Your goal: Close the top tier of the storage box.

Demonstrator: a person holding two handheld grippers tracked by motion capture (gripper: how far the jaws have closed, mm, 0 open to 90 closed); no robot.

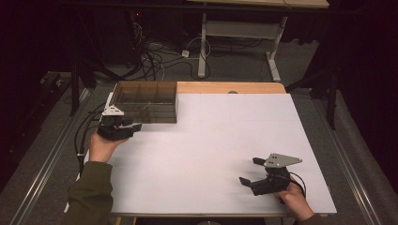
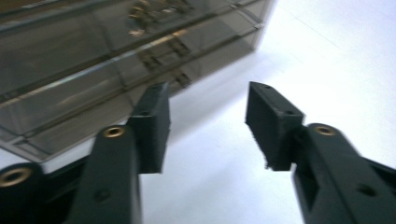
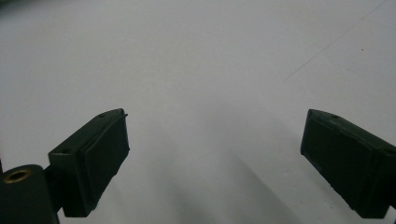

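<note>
A smoky see-through compartment box (image 1: 145,101) stands at the far left corner of the white table top (image 1: 211,140). In the left gripper view the box (image 2: 84,65) is close ahead, with small brass-coloured parts (image 2: 149,11) lying in its far compartments. My left gripper (image 1: 127,125) rests just in front of the box's near left corner; its jaws (image 2: 208,121) are open with only bare white surface between them. My right gripper (image 1: 249,170) sits near the front right of the table, pointing left. In its own view the right gripper (image 3: 215,158) is wide open over the bare sheet, holding nothing.
A strip of wooden table (image 1: 230,87) shows behind the white sheet. Cables (image 1: 155,56) and the white legs of another desk (image 1: 202,44) are on the floor beyond. Metal rails (image 1: 51,154) run along both sides of the table.
</note>
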